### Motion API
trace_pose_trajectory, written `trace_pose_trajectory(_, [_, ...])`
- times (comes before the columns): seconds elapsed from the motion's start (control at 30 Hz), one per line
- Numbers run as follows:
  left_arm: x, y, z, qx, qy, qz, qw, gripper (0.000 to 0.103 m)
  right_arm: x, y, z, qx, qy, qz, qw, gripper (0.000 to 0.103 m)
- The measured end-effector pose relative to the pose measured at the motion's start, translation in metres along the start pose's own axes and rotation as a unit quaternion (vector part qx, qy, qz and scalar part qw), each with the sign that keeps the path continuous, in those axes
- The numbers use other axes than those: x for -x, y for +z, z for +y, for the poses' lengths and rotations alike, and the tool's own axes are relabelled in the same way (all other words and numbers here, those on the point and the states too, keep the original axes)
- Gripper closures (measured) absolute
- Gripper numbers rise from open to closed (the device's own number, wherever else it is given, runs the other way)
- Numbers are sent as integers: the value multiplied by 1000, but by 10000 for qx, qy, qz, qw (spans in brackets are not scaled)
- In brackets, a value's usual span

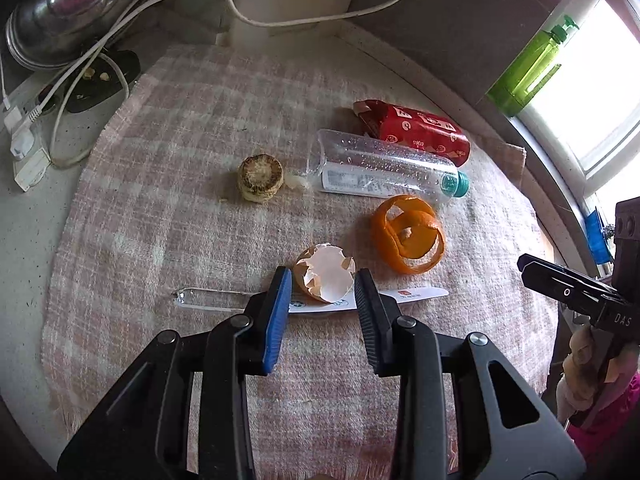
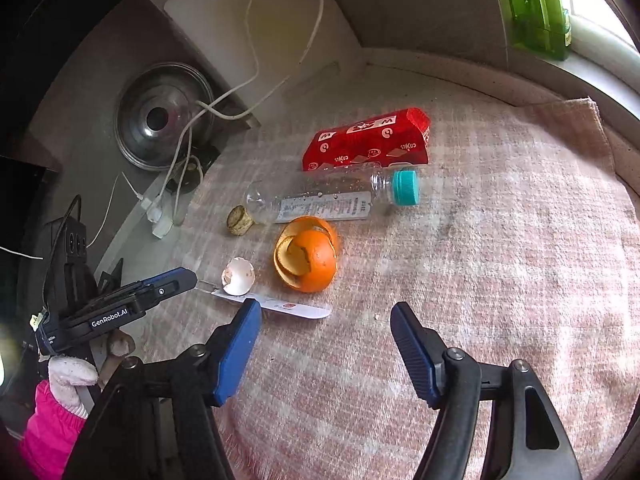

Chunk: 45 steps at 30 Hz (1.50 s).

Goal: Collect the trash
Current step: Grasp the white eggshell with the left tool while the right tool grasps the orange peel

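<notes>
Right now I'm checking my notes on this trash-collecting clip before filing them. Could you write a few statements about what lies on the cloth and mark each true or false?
1. The plastic bottle lies on its side with its teal cap on. True.
2. The eggshell rests on a flat white wrapper. True.
3. The orange peel sits inside the red carton. False: it lies on the checked cloth, on the near side of the bottle.
4. The right gripper holds the bottle. False: its jaws are open over bare cloth.
5. The left gripper has its fingers either side of the eggshell. True.
</notes>
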State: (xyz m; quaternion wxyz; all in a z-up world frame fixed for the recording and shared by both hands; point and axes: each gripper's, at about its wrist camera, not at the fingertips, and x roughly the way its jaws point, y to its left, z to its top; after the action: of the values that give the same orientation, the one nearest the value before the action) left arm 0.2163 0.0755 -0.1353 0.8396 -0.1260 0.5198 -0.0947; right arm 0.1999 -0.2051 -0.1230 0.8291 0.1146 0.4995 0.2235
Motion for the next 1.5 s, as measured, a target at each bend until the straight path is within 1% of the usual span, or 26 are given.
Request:
trace_pose_trajectory(0.2, [-19, 7, -2, -68, 38, 294, 9995, 70, -24, 16, 3, 67, 124, 202, 9997, 36])
trace_pose_trajectory(0.33, [-31, 9, -3, -126, 104, 451, 9989, 70, -43, 25, 7, 187, 61, 348, 9992, 38])
trace_pose_trajectory(0.37, [-34, 9, -3, -130, 129, 484, 9987, 73, -48, 27, 7, 198, 64, 400, 9990, 39])
trace_pose_trajectory(0.4, [-37, 10, -2, -136, 144, 526, 9984, 78, -53, 28, 7, 207, 42, 439, 9988, 39])
trace_pose_trajectory(0.53, [-46, 12, 1, -136, 181, 622, 9978, 78, -71, 31, 7, 247, -39, 574, 9980, 44])
trace_pose_trajectory(0.6, [-51, 14, 2, -143, 202, 669, 9975, 82, -80, 32, 6, 232, -72, 647, 9976, 45])
trace_pose_trajectory(0.63, [-53, 14, 3, -143, 210, 685, 9973, 82, -84, 32, 5, 222, -89, 680, 9974, 47])
trace_pose_trajectory(0.67, [-54, 15, 4, -142, 211, 689, 9973, 83, -88, 32, 5, 211, -99, 708, 9972, 49])
trace_pose_trajectory(0.77, [-60, 17, 5, -147, 235, 708, 9971, 90, -97, 35, 2, 154, -102, 766, 9969, 54])
trace_pose_trajectory(0.83, [-65, 20, 6, -136, 256, 713, 9970, 92, -101, 36, 0, 113, -110, 783, 9968, 55])
trace_pose_trajectory(0.87, [-66, 21, 7, -130, 271, 712, 9970, 95, -102, 37, -1, 98, -114, 790, 9968, 56])
trace_pose_trajectory(1.0, [-71, 23, 11, -100, 324, 677, 9971, 96, -108, 39, -3, 73, -108, 836, 9964, 63])
trace_pose_trajectory(1.07, [-73, 24, 12, -85, 322, 660, 9973, 97, -110, 40, -2, 66, -85, 845, 9964, 71])
trace_pose_trajectory(1.1, [-72, 23, 13, -82, 320, 651, 9973, 97, -110, 40, -2, 63, -72, 847, 9964, 73])
trace_pose_trajectory(1.17, [-71, 23, 14, -77, 322, 631, 9975, 98, -111, 40, 0, 60, -66, 840, 9964, 80])
trace_pose_trajectory(1.5, [-57, 21, 12, -45, 296, 465, 9985, 98, -101, 40, 3, 59, -61, 702, 9975, 82])
